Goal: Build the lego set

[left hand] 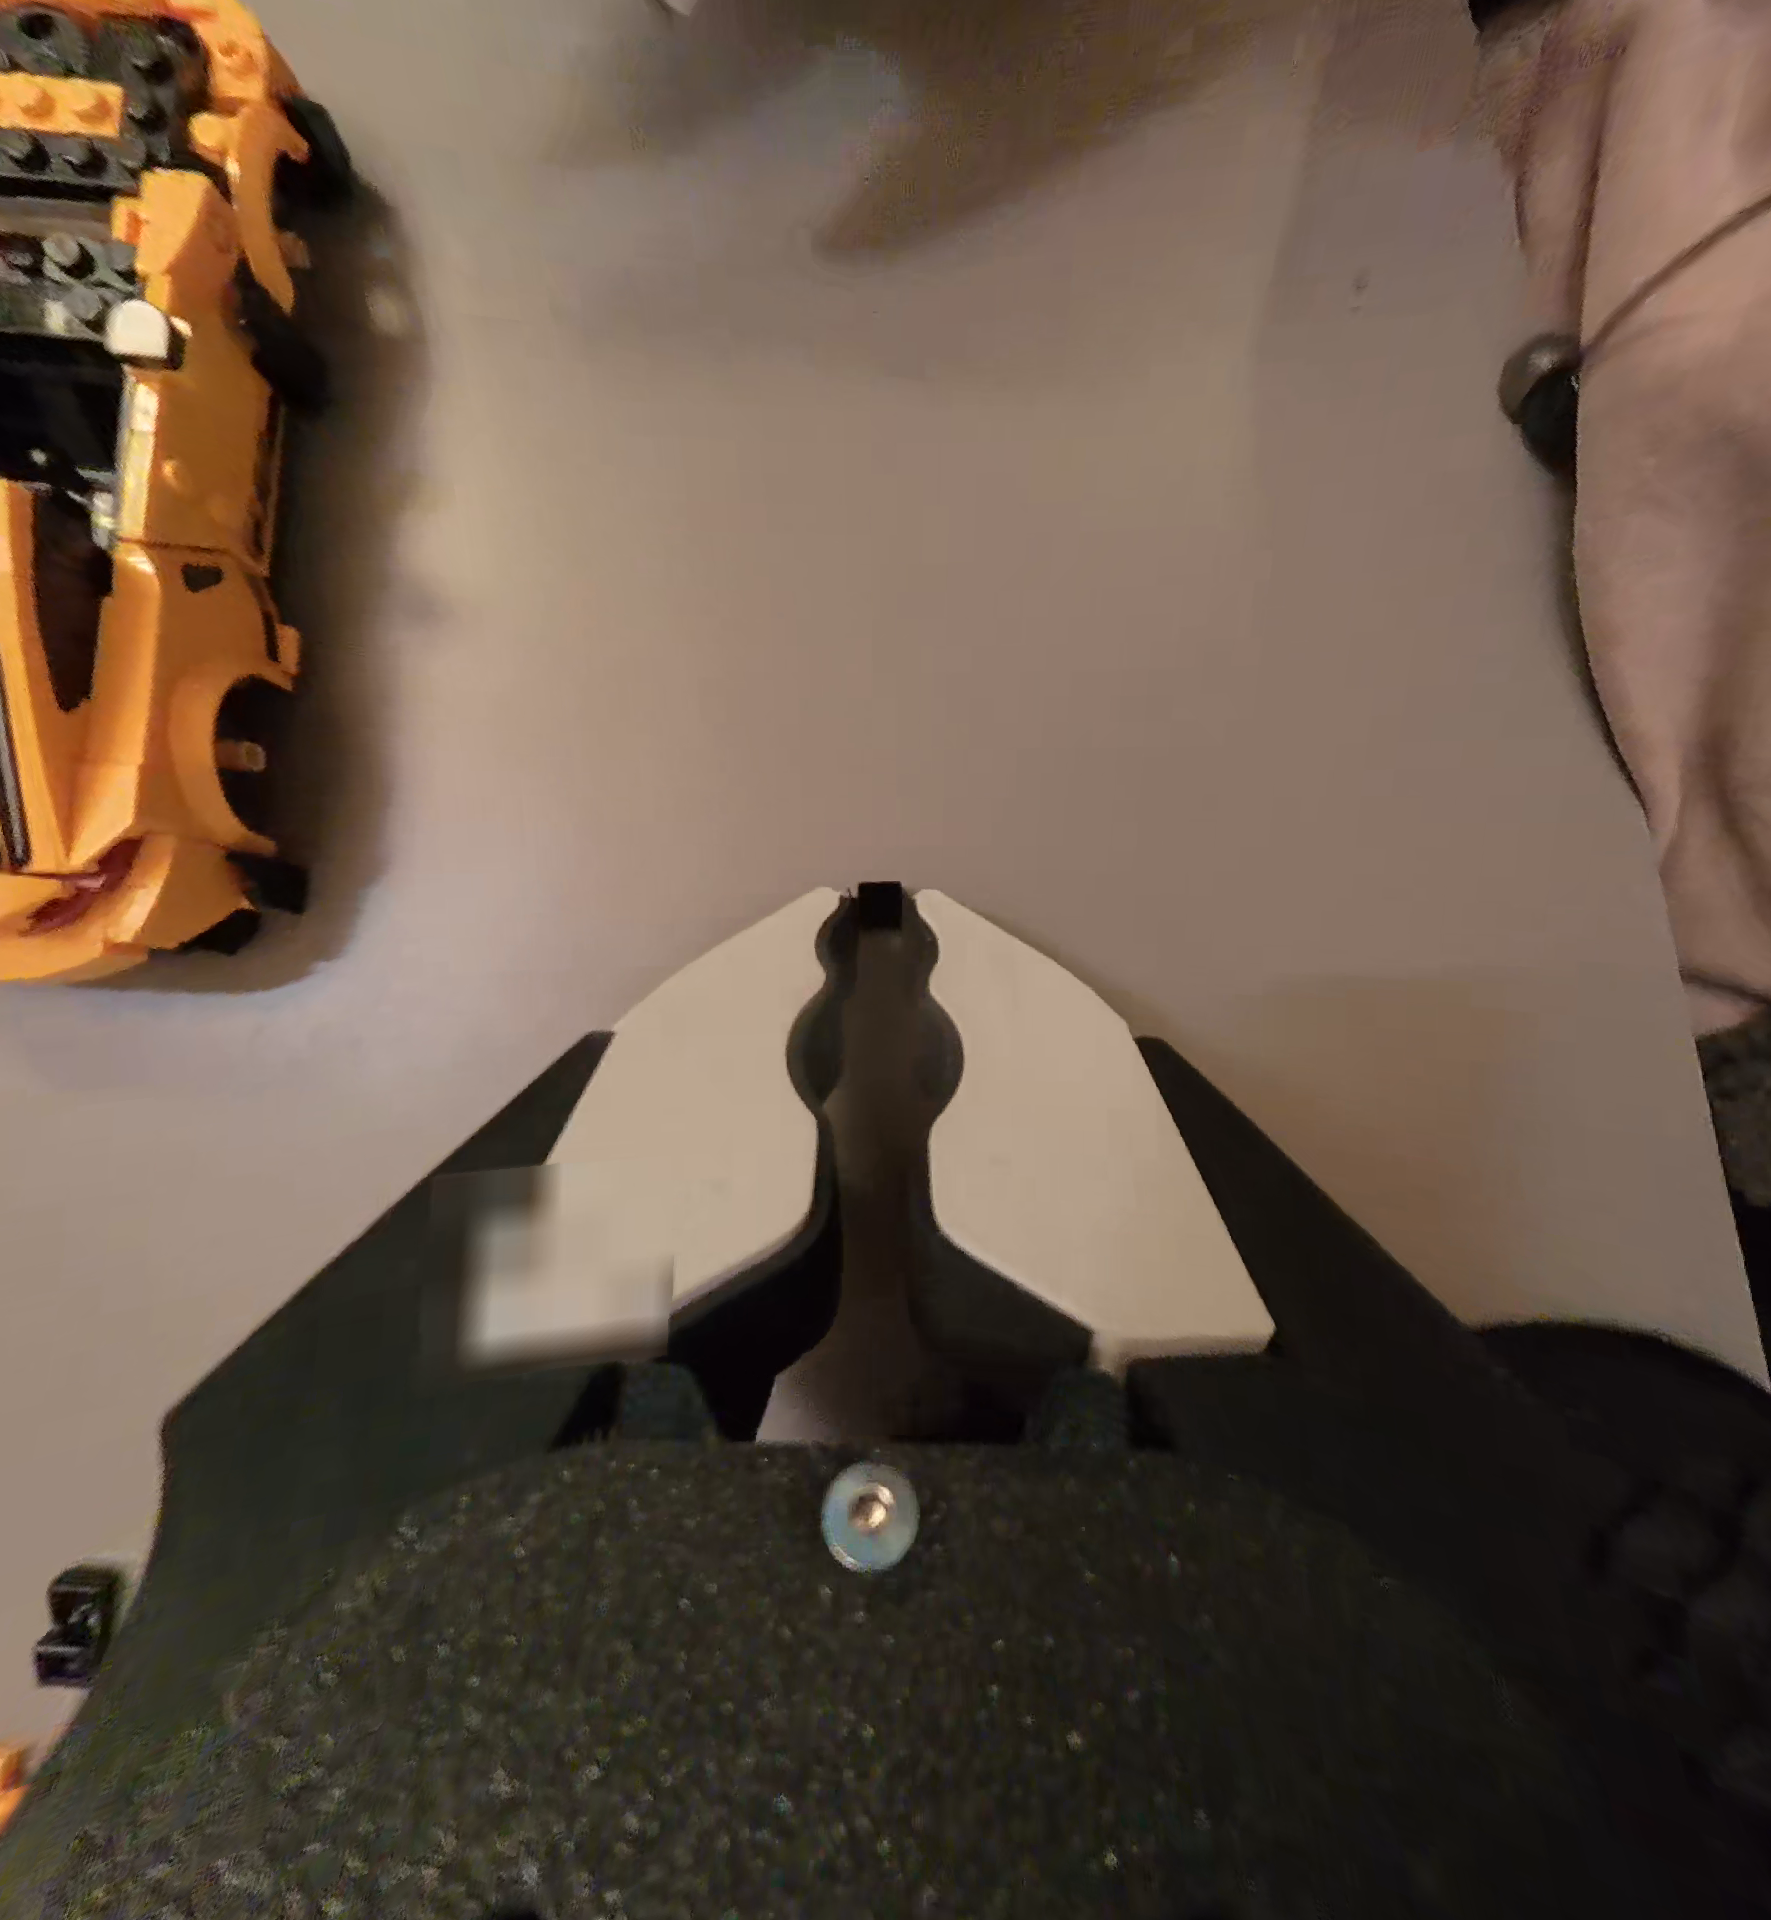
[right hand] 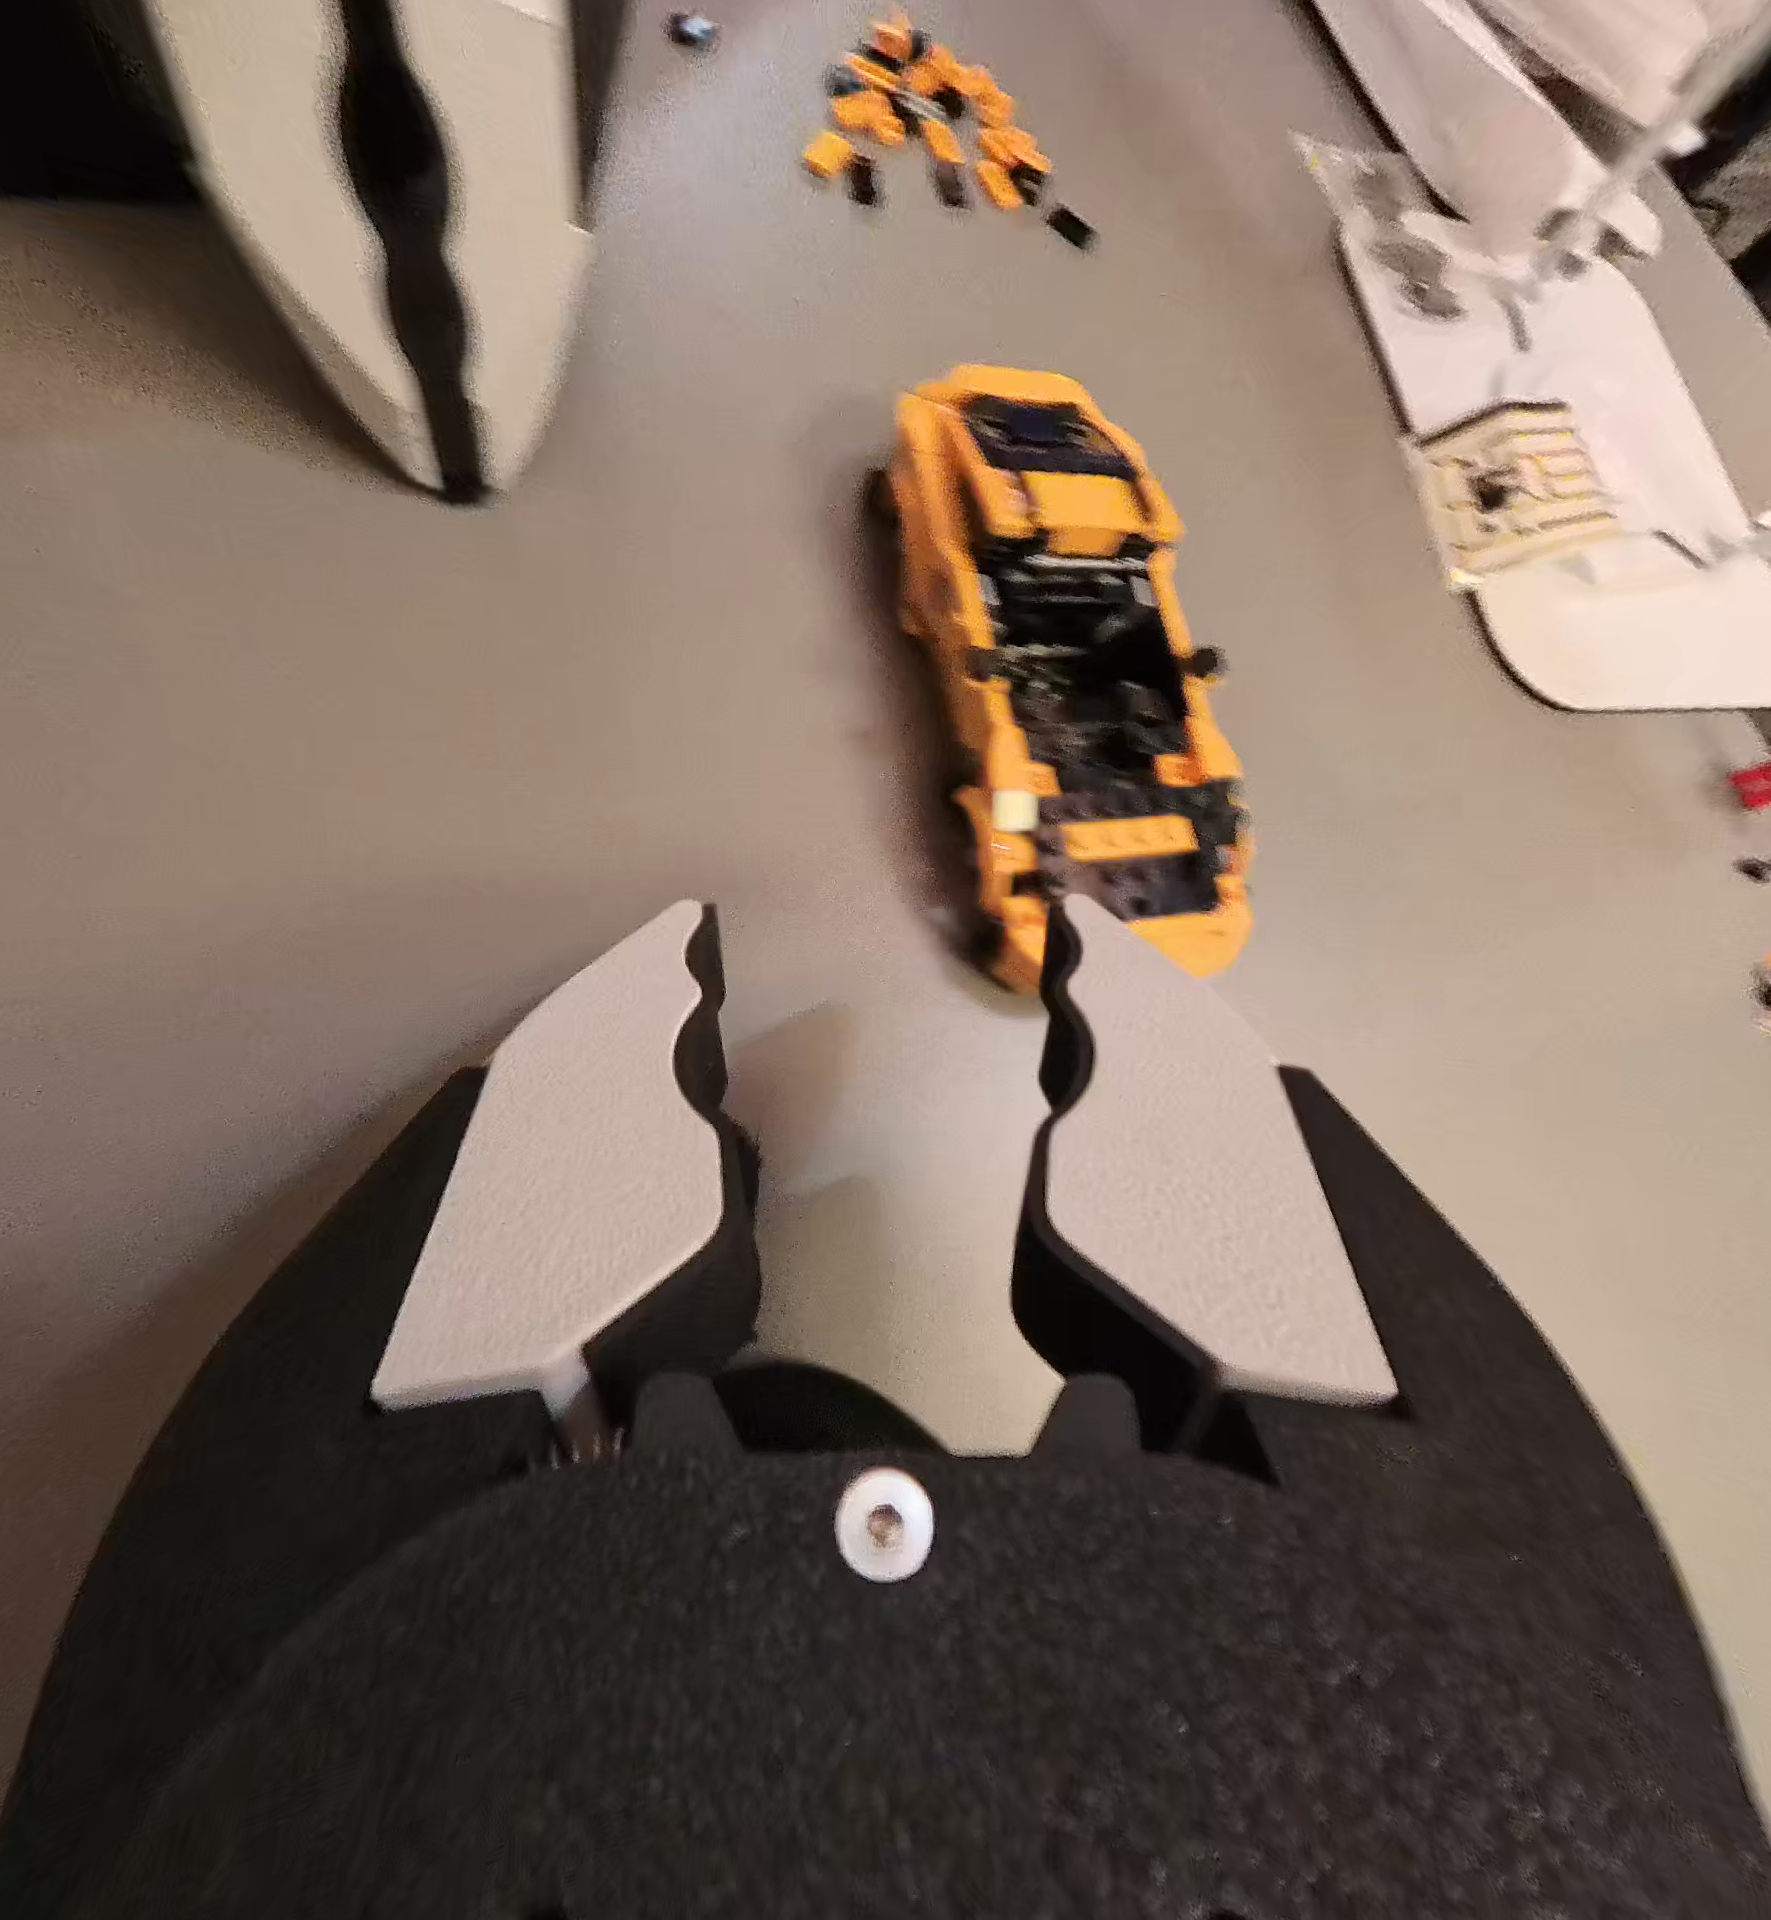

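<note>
Now, left tongs (left hand: 879, 902) clenched on a tiny black square lego piece (left hand: 879, 904), pinched right at the very tips and carried clear above the plain grey surface (left hand: 964, 623), presumably so the small part stays visible and free to be lined up. Off to the left of them, the half-built orange and black lego sports car (left hand: 102, 499) lying flat on its wheels, roof and rear deck open, dark studs exposed, most likely the seat for that black bit. Well apart for the moment, so an approach needed yet. Right tongs (right hand: 886, 920) released, jaws spread wide with nothing between them, hovering just short of the car's near end; a fair guess is readiness to brace the body while the other side presses the part home. Farther along the surface, a loose heap of small orange and black bricks (right hand: 928, 114) kept within reach as stock, and off to the right a white instruction sheet with clear plastic bags (right hand: 1546, 416) on it. Tiny piece, shallow grip: easy to twist or flick away under a crooked push.
</note>
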Tool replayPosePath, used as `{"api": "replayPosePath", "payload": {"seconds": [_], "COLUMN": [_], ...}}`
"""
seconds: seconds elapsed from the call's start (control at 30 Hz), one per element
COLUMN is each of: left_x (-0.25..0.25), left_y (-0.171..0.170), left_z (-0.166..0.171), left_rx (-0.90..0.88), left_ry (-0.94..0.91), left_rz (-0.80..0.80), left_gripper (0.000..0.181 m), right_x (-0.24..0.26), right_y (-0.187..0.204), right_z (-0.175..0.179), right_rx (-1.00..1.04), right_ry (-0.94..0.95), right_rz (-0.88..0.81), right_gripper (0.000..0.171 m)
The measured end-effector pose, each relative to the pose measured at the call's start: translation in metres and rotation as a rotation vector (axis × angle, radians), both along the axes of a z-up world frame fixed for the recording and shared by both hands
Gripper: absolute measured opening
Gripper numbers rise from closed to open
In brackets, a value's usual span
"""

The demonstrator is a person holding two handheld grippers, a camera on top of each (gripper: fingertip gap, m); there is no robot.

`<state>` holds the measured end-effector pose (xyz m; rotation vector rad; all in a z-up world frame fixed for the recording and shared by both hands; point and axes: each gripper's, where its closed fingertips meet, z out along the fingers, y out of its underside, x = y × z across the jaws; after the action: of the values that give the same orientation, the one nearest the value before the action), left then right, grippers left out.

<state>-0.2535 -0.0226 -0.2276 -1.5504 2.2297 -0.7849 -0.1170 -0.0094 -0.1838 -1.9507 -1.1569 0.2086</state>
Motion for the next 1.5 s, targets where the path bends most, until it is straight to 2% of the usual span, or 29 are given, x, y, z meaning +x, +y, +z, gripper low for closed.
{"api": "replayPosePath", "payload": {"seconds": [0.17,0.3,0.43,0.57,0.67,0.87,0.97,1.23,1.33,1.4,1.5], "left_x": [0.04,0.072,0.069,0.064,0.061,0.061,0.06,0.057,0.056,0.055,0.052], "left_y": [0.006,0.009,-0.002,-0.011,-0.016,-0.027,-0.03,-0.048,-0.04,-0.031,-0.014], "left_z": [0.0,0.001,0.003,0.003,0.002,0.001,0.002,0.003,0.007,0.009,0.01], "left_rx": [-0.002,-0.066,-0.129,-0.14,-0.111,-0.064,-0.083,-0.154,-0.128,-0.124,-0.077], "left_ry": [-0.053,-0.045,-0.008,-0.029,-0.031,-0.077,-0.079,-0.087,-0.1,-0.107,-0.12], "left_rz": [0.131,0.27,0.265,0.241,0.213,0.075,0.06,-0.013,0.01,0.04,0.078], "left_gripper": [0.007,0.01,0.028,0.026,0.024,0.029,0.028,0.028,0.026,0.026,0.025], "right_x": [-0.03,-0.039,-0.047,-0.061,-0.071,-0.077,-0.076,-0.042,-0.041,-0.047,-0.057], "right_y": [-0.029,-0.035,-0.037,-0.039,-0.044,-0.036,-0.031,-0.004,-0.008,-0.022,-0.029], "right_z": [-0.008,-0.013,-0.021,-0.028,-0.03,-0.036,-0.04,-0.039,-0.032,-0.033,-0.035], "right_rx": [-0.044,-0.103,-0.154,-0.187,-0.189,-0.205,-0.218,-0.17,-0.191,-0.264,-0.305], "right_ry": [-0.012,0.0,0.023,0.043,0.037,0.022,0.007,-0.07,-0.041,-0.016,0.028], "right_rz": [0.052,-0.001,-0.052,-0.04,0.01,0.012,0.009,-0.088,-0.087,-0.077,-0.152], "right_gripper": [0.055,0.039,0.018,0.0,0.0,0.0,0.0,0.0,0.001,0.008,0.017]}}
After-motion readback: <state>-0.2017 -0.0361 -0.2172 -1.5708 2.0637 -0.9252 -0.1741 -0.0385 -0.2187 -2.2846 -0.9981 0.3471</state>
